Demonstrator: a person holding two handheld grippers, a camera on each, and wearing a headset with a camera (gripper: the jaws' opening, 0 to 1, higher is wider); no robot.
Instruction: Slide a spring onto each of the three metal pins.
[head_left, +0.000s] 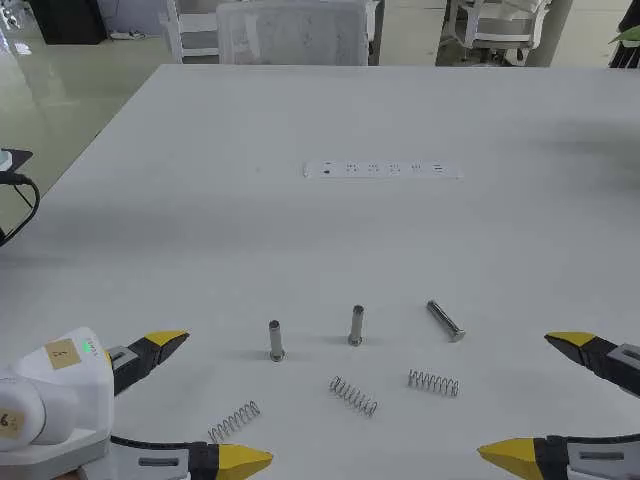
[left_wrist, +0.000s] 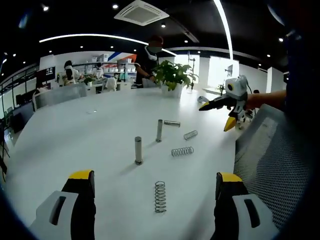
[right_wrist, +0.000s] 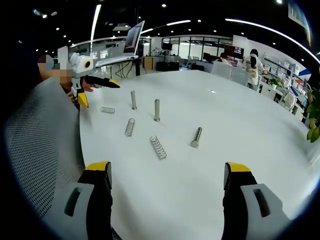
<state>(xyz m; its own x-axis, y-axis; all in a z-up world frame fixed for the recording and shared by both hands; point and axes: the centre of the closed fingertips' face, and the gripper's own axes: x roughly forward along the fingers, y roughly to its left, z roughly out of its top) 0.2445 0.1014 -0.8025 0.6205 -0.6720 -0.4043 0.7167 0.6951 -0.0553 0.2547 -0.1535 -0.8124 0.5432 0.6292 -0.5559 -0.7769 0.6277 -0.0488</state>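
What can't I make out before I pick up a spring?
- Right hand-held gripper: body cut off by the head view's right edge.
- Left hand-held gripper: body cut off at the head view's bottom-left corner.
- Power strip: markings too small, head view.
- Springs: end coils too small in all views.
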